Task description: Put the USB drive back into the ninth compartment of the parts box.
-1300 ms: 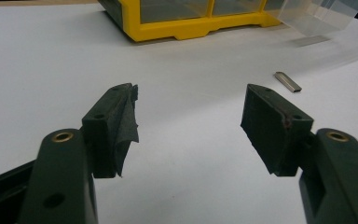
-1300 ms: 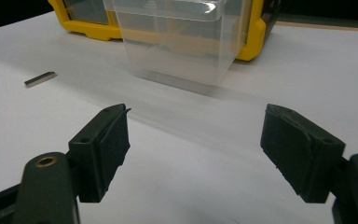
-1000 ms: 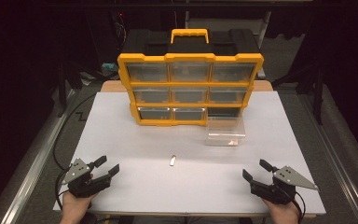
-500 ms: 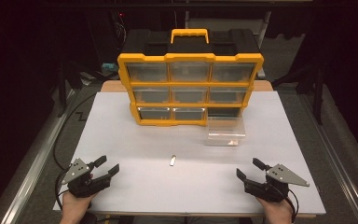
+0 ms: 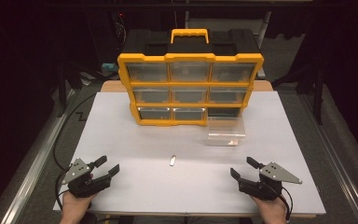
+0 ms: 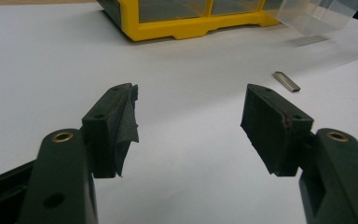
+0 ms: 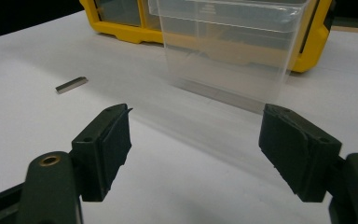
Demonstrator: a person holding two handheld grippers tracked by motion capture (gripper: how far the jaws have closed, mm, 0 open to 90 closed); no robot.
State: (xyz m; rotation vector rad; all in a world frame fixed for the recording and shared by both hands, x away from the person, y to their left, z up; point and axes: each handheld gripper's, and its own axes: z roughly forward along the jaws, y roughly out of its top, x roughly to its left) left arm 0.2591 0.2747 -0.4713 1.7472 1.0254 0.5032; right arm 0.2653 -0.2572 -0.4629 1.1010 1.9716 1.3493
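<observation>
Both jaws spread, empty: left hand-held gripper (image 5: pixel 106 168) near front-left counter (image 5: pixel 121 140) corner, right hand-held gripper (image 5: pixel 244 169) near front-right. Metal strip (image 5: pixel 172 160) mid-counter between them; clear drawer (image 5: pixel 225 131) behind it, by yellow organizer (image 5: pixel 190 88).

A small flat metal strip (image 5: pixel 172 160) lies on the white tabletop between my two tongs, well apart from both, its long side running roughly away from me. Beyond it to the right, a clear plastic drawer (image 5: pixel 225 131) stands upright just before the organizer's open slot.
</observation>
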